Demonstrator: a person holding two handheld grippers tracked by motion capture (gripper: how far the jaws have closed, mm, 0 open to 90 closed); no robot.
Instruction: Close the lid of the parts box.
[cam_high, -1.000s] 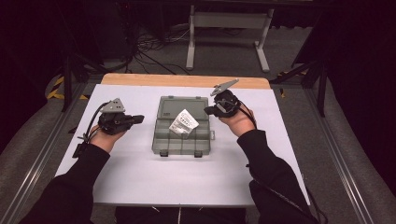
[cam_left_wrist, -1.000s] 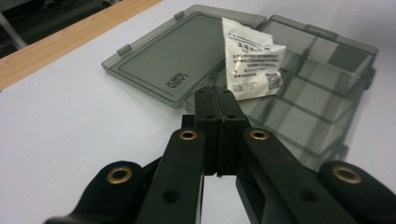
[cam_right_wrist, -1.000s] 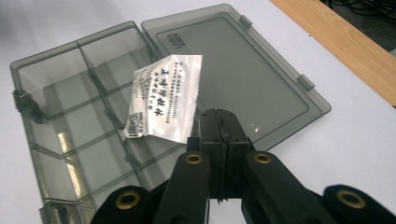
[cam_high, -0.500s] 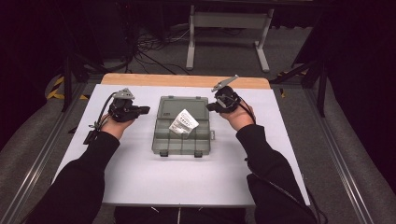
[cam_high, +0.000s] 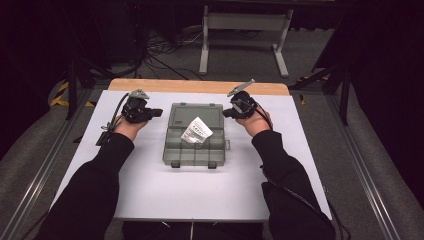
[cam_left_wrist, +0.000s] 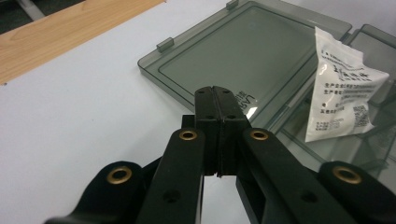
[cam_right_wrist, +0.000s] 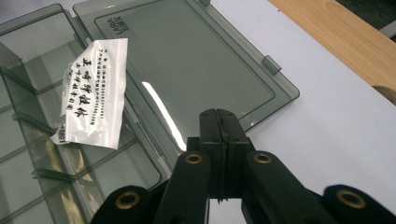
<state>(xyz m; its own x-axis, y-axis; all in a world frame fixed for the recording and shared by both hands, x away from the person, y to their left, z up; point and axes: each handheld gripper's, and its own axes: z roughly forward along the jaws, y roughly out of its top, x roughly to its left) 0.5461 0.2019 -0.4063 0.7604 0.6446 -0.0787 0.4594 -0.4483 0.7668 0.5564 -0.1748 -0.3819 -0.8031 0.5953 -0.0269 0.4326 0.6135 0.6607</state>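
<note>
A smoky clear compartment box (cam_high: 195, 147) lies open in the middle of the white table, its flat lid (cam_high: 197, 113) folded back toward the far side. A small white printed packet (cam_high: 196, 131) rests across the hinge, partly over the compartments. My left gripper (cam_high: 159, 112) hovers just left of the lid (cam_left_wrist: 243, 60), jaws pressed together and empty, pointing at its edge. My right gripper (cam_high: 225, 113) sits at the lid's right edge (cam_right_wrist: 187, 65), also shut with nothing in it. The packet (cam_left_wrist: 343, 88) (cam_right_wrist: 91, 91) lies beyond both tips.
The white sheet (cam_high: 150, 185) covers a wooden tabletop whose far strip (cam_high: 200, 86) is bare. A metal stand (cam_high: 245, 35) and cables lie on the floor behind. Rails run along both sides of the table.
Both hands have moved away from me toward the far part of the table, coming level with the box lid. The box and packet stayed put.
</note>
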